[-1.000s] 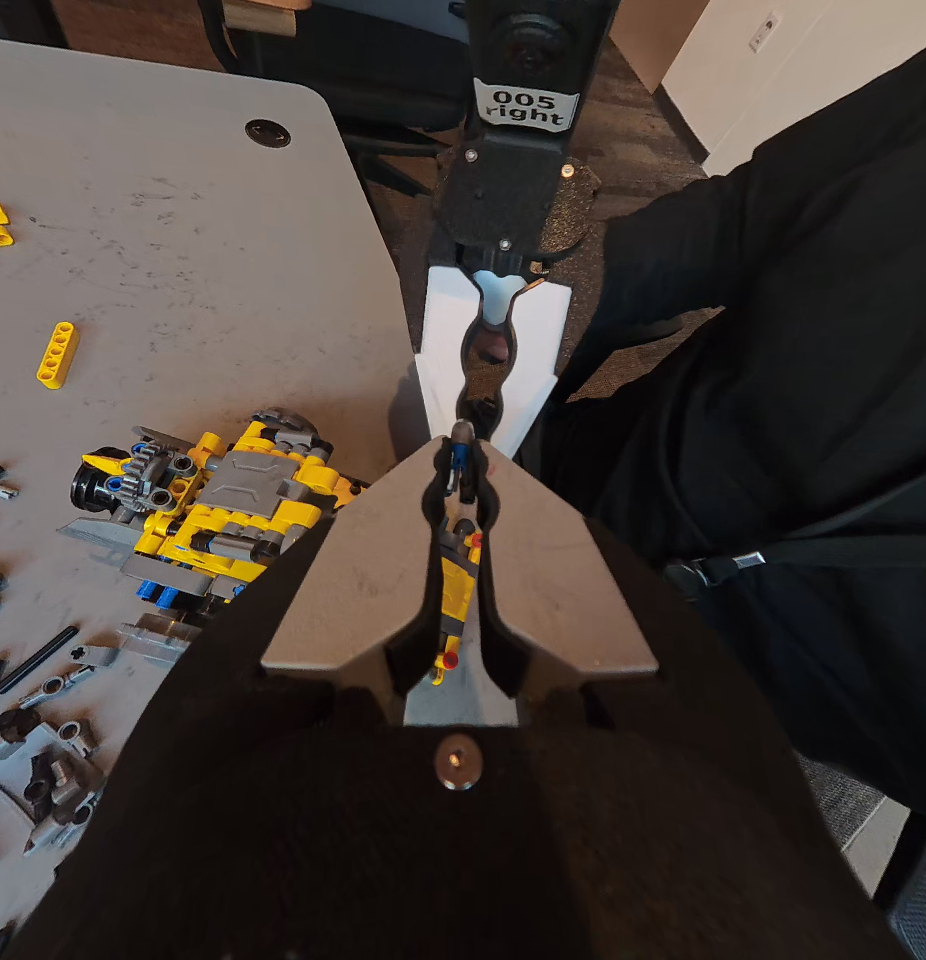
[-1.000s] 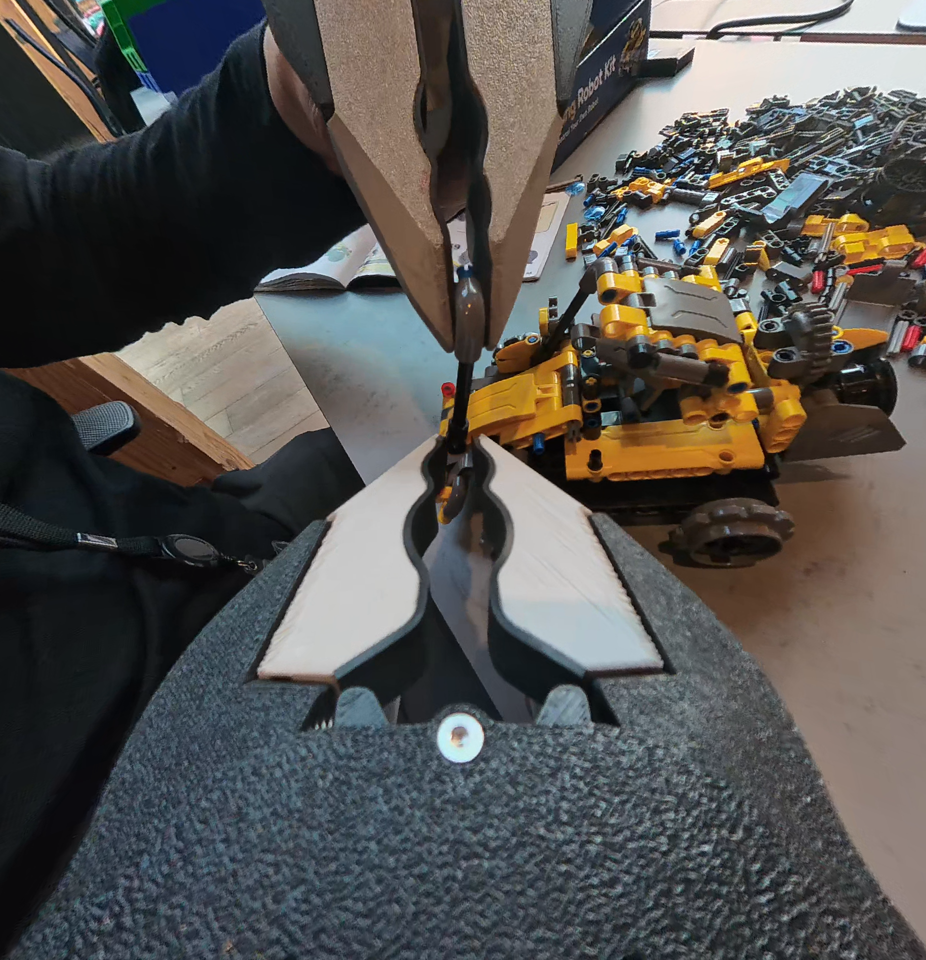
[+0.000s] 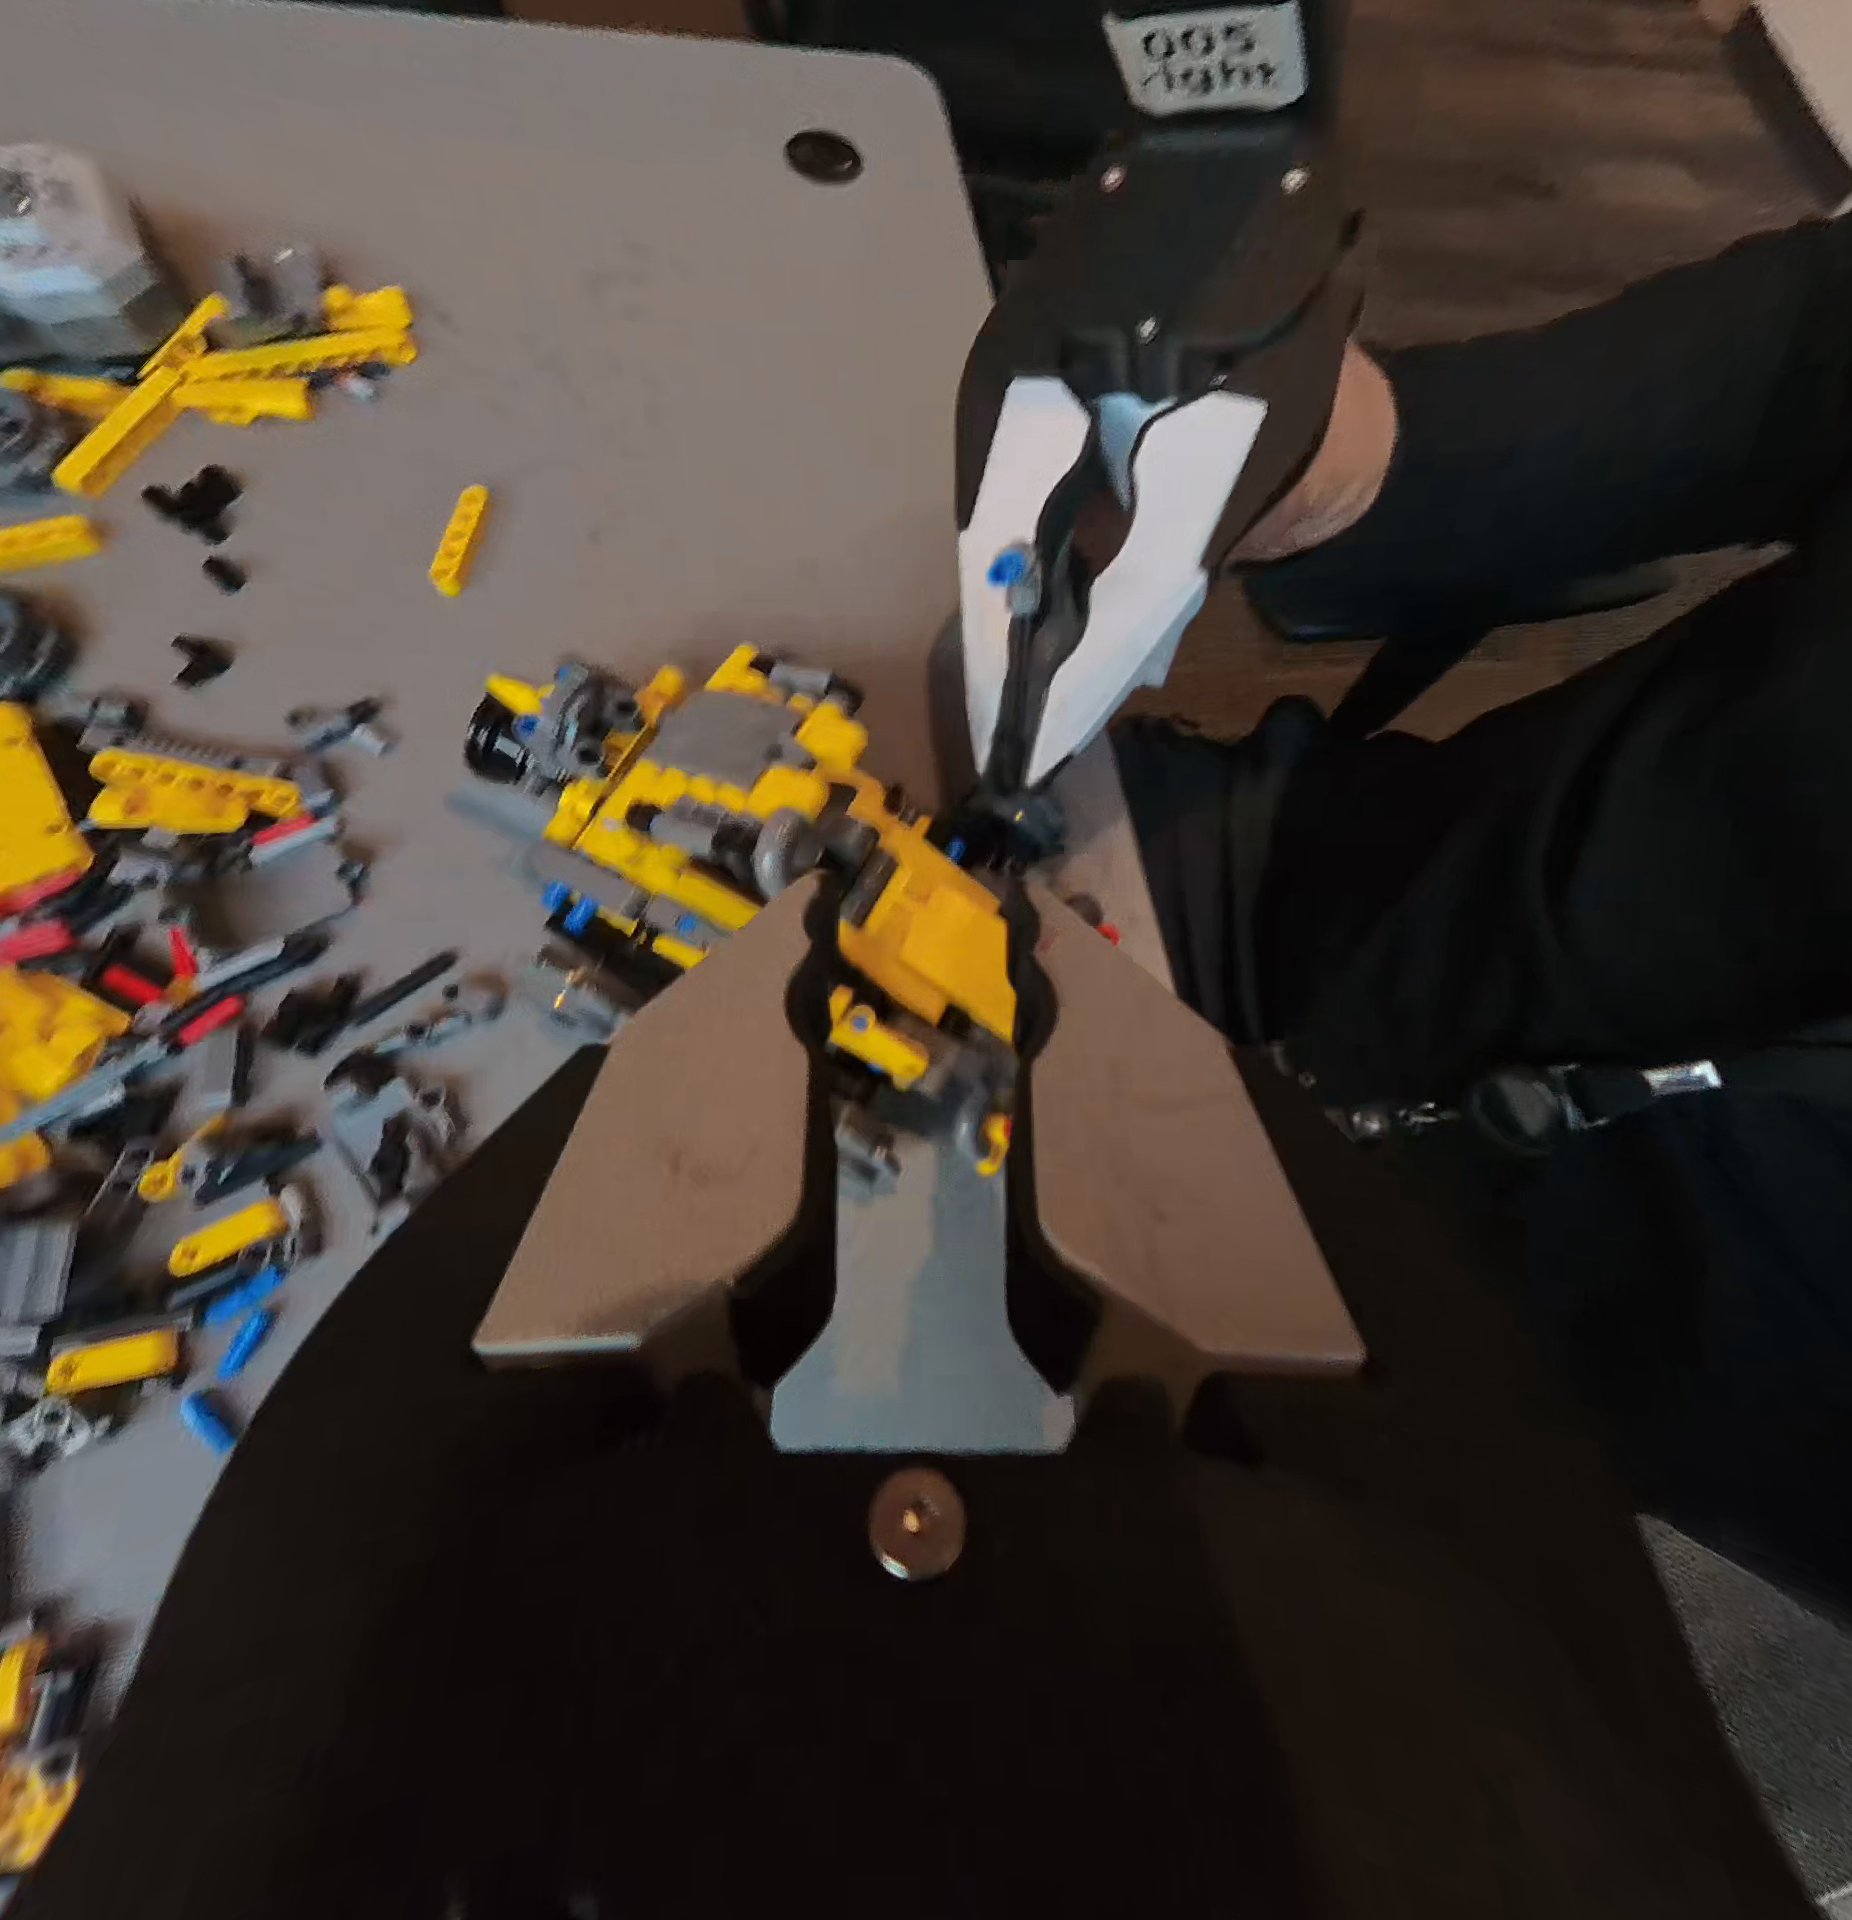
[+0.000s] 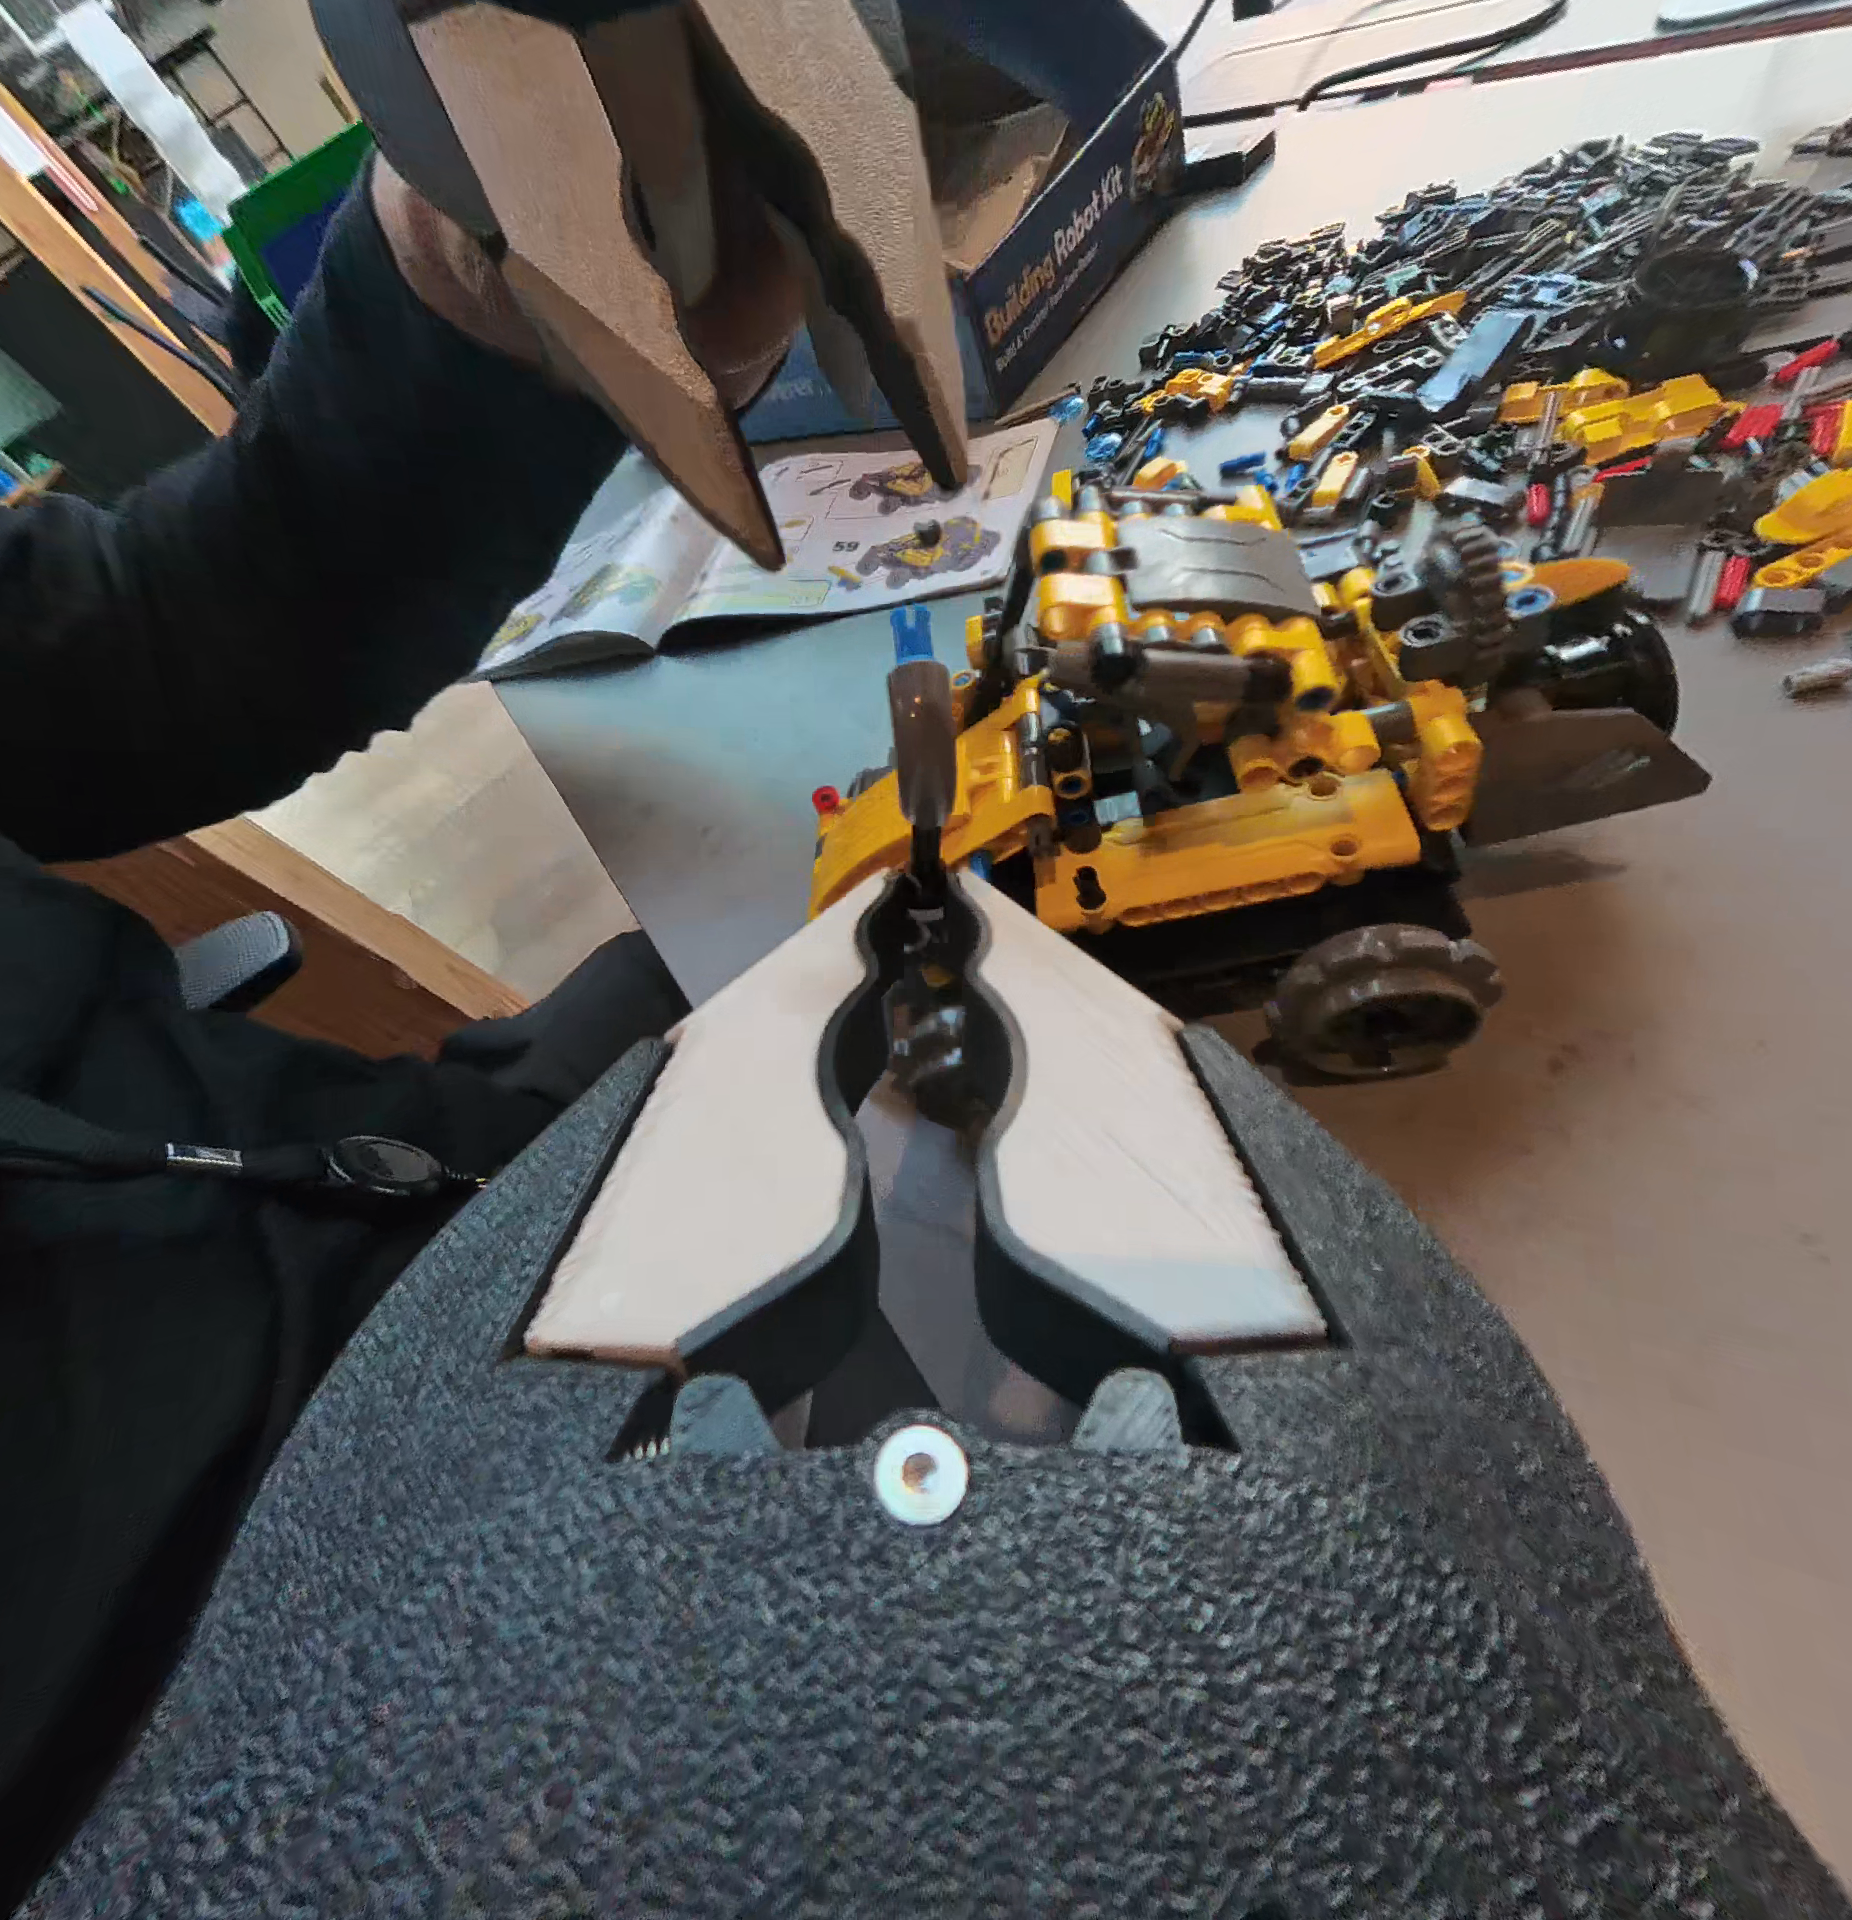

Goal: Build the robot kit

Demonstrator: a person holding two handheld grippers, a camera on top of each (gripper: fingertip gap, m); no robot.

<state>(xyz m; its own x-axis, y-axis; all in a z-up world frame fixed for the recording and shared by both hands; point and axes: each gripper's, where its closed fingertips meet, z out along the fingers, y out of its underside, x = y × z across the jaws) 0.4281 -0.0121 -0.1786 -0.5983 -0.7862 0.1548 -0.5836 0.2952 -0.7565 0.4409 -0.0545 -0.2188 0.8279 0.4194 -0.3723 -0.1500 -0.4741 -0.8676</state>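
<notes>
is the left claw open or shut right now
Open. In the right wrist view the left claw hangs above the booklet with a clear gap between its tips, holding nothing; its own view shows the yellow toy car through that gap.

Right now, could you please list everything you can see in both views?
vehicle model: one, yellow, grey and black, on the table near its edge, just past the right tongs.
loose building pieces: many, black, yellow, red and blue, spread behind the model.
instruction booklet: one, open, lying beyond the model under the left tongs.
kit box: one, dark blue, behind the booklet.
table: one, grey.
axle piece: one, black rod with a grey sleeve and a blue tip, upright in the right tongs.
sleeve: black, on the arm behind the left tongs.
left tongs: grey-brown, open, empty, above the booklet.
right tongs: white, closed on the axle piece.
</notes>
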